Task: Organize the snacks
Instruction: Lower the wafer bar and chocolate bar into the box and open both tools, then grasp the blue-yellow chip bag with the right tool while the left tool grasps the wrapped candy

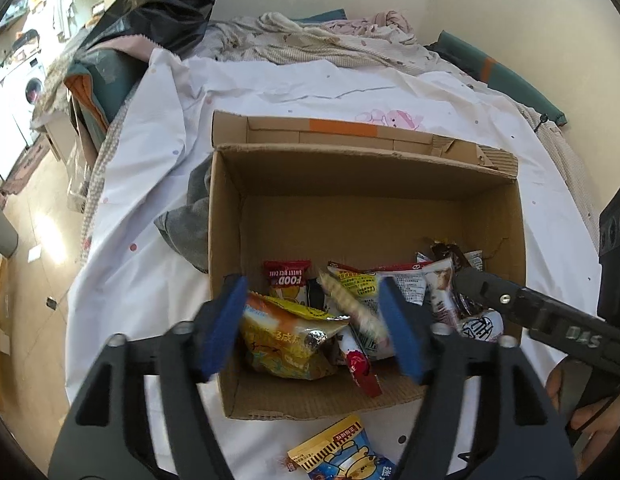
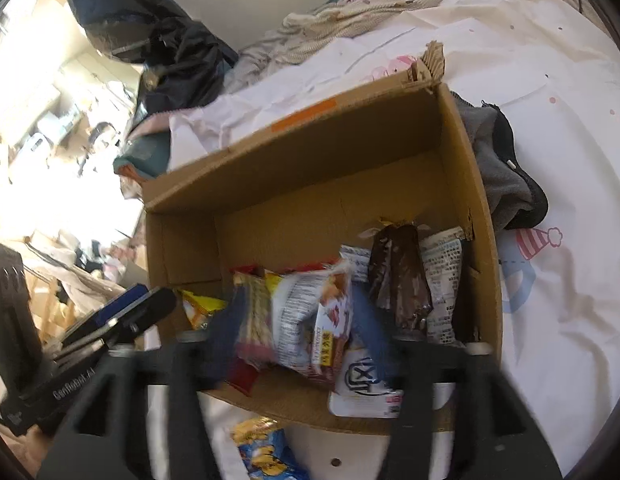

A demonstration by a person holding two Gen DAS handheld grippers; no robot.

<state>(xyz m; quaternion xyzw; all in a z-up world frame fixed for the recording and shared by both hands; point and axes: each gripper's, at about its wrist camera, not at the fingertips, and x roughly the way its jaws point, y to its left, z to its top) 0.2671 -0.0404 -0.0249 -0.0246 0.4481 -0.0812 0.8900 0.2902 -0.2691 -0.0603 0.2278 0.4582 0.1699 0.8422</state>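
While both tongs, left (image 1: pixel 313 320) and right (image 2: pixel 294 332), gape over the cardboard box (image 1: pixel 505 240), blurred falling packets (image 2: pixel 306 320) may bounce out.

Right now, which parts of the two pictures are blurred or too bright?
Left wrist view: one packet between the open left gripper fingers is smeared by motion; the box is sharp. Right wrist view: the packet between the right gripper fingers is blurred, and the room at left is washed out by glare.
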